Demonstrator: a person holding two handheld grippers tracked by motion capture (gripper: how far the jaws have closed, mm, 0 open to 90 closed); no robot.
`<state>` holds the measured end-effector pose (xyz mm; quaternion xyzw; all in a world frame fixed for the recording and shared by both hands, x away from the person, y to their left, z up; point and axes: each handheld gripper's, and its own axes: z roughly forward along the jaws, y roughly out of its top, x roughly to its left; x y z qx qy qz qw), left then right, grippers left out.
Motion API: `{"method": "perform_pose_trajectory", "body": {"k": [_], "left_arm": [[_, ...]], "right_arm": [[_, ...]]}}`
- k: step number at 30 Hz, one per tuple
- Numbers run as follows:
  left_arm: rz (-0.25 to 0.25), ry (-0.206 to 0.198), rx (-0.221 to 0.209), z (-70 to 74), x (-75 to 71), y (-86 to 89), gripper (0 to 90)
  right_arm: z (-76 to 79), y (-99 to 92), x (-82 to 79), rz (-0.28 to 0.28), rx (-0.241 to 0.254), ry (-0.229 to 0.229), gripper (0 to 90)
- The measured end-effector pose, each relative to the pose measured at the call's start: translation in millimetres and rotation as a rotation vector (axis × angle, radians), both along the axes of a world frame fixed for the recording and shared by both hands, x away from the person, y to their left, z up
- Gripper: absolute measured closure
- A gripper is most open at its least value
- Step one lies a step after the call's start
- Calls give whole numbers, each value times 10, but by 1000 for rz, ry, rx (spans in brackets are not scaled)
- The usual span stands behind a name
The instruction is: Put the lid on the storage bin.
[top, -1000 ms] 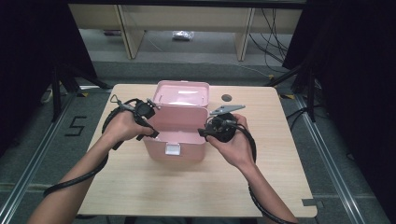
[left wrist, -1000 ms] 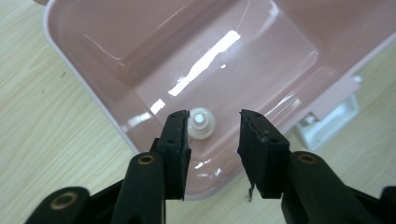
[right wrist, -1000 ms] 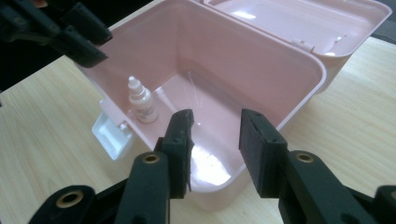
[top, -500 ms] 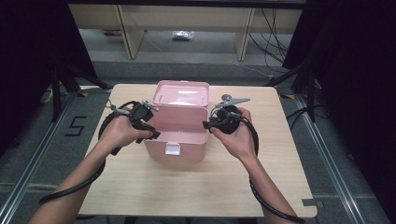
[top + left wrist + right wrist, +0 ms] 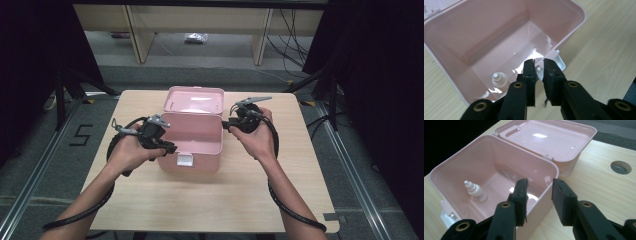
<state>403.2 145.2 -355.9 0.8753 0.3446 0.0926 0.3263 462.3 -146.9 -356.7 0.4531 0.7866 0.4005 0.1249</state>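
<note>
Pink box (image 5: 192, 137) open mid-bench (image 5: 210, 210), small bottle (image 5: 475, 191) inside. Left hand-held gripper (image 5: 539, 65) just closing over front-left wall, contact unclear; right hand-held gripper (image 5: 539, 185) released astride right wall. Advise gripping both walls squarely before lifting.

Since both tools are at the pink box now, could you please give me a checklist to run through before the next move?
1. Lid fully open, lying back: ok.
2. Small bottle upright inside the box: ok.
3. Left tool has just been closing at the box's wall; firm grip: cannot tell.
4. Right tool open astride the box's wall, not gripping: ok.
5. Box flat on the table: ok.
</note>
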Motion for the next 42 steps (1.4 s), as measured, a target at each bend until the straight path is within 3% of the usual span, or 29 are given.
{"method": "perform_pose_trajectory", "body": {"k": [8, 10, 12, 13, 14, 20, 21, 24, 32, 33, 36, 42], "left_arm": [[-8, -35, -84, -124, -152, -53, 894], [-12, -43, -97, -152, -188, -51, 894], [-14, -60, -95, -166, -201, -45, 896], [1, -75, -106, -173, -209, -48, 896], [8, -82, -106, -175, -212, -42, 896], [28, -113, -122, -132, -165, 41, 897], [37, -116, -128, -116, -136, 64, 896], [78, -139, -129, -81, -48, 120, 896], [265, -231, -167, -53, 453, 389, 896], [280, -240, -152, -54, 513, 426, 896], [327, -257, -178, -94, 682, 497, 896], [405, -272, -185, -180, 955, 583, 894]], "right_arm": [[17, -63, 111, -52, 12, 10, 664], [7, -72, 142, -48, 21, -14, 662], [19, -55, 130, -68, 18, 15, 663], [10, -59, 144, -51, 7, -2, 664], [2, -42, 138, -58, 24, 13, 663], [5, 11, 92, -43, 15, 13, 672], [12, 38, 57, -51, 22, 32, 675], [-23, 109, -8, 0, 6, 11, 695], [-66, 396, -239, 106, -5, 11, 883], [-73, 430, -260, 121, -7, 7, 897], [-97, 531, -323, 156, -13, 18, 900], [-137, 725, -462, 213, -19, 28, 900]]}}
